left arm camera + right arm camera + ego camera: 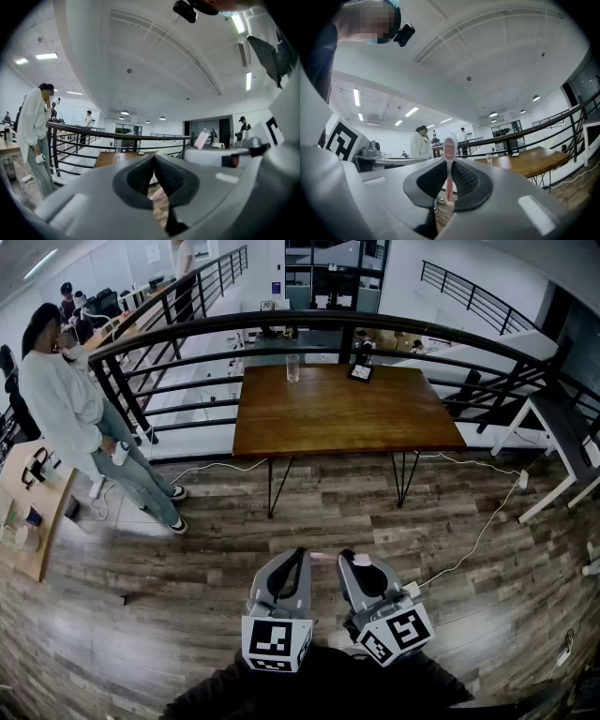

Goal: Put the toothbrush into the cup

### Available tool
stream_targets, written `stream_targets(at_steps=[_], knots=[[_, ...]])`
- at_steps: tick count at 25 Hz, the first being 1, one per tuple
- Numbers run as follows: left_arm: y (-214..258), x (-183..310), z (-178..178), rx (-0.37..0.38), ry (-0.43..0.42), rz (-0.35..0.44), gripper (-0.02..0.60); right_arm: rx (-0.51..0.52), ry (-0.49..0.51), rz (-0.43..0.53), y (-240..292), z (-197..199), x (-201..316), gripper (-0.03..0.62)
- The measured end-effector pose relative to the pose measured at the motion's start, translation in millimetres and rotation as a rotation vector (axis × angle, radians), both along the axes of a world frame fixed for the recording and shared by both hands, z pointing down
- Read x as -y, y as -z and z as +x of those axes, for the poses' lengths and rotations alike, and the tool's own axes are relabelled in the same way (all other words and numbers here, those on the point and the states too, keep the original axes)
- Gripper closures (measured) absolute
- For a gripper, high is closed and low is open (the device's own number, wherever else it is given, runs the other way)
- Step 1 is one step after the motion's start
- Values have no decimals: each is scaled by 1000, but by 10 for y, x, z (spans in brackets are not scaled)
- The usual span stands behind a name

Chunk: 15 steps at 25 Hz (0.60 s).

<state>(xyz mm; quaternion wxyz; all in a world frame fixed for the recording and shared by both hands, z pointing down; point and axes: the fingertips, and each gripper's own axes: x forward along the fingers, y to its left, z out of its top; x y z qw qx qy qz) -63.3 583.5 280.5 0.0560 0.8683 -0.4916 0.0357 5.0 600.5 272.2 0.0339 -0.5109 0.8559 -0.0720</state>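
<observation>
Of the two grippers held side by side, the left gripper (153,161) has its jaws pressed together on nothing, the right gripper (449,171) clamps the one pink toothbrush (450,146) below its head, and the single clear cup (292,367) stands far off on the one wooden table (337,418).

A clear glass cup (292,368) stood upright near the far edge of a brown wooden surface (347,418). Well short of it, the right gripper (349,559) carried a pink toothbrush (324,557), with the left gripper (298,554) just beside.
</observation>
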Motion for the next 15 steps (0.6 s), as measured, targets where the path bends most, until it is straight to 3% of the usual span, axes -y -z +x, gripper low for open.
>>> stream_targets(at_steps=[8, 15], knots=[[-48, 423, 16, -16, -26, 2, 574, -17, -18, 19, 28, -36, 391, 566], [-183, 711, 208, 18, -43, -35, 574, 6, -33, -12, -95, 130, 707, 566]])
